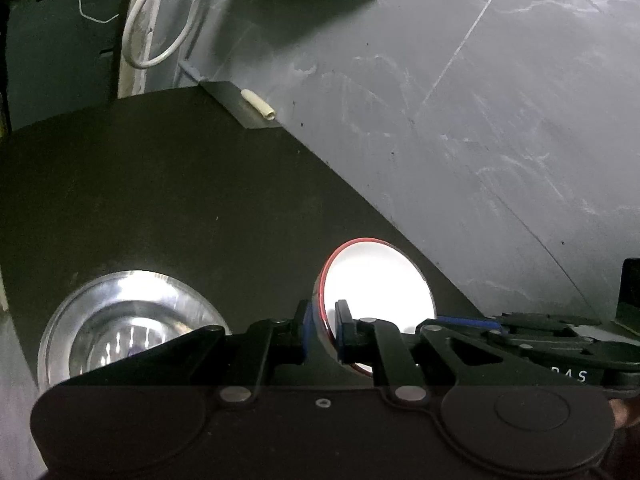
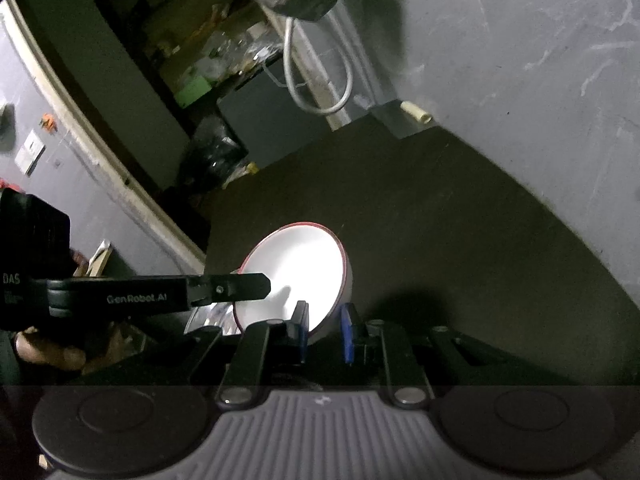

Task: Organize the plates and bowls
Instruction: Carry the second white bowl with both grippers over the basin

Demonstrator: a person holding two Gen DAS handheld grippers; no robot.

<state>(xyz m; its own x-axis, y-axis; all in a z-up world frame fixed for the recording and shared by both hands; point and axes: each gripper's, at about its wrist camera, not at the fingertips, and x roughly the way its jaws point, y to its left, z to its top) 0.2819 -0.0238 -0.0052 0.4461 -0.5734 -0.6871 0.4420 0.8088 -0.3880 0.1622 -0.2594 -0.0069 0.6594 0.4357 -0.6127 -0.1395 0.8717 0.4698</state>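
Observation:
A white bowl with a red rim (image 1: 376, 284) is held between both grippers above the dark table (image 1: 160, 200). My left gripper (image 1: 326, 328) is shut on its near rim, blue pads on either side of the wall. My right gripper (image 2: 325, 332) is shut on the bowl (image 2: 296, 268) at its lower right edge. The bowl tilts, its opening turned toward the right wrist camera. From the right wrist view the left gripper (image 2: 262, 286) reaches in from the left. A shiny steel bowl (image 1: 128, 320) sits on the table left of the white one, and shows partly beneath it (image 2: 212, 316).
A grey wall (image 1: 480, 120) borders the table on the right. A white cable loop (image 1: 160, 20) hangs at the far corner, with a short white tube (image 1: 258, 104) on a ledge there. Cluttered shelves (image 2: 200, 52) lie beyond the table's left edge. A hand (image 2: 48, 352) holds the left gripper.

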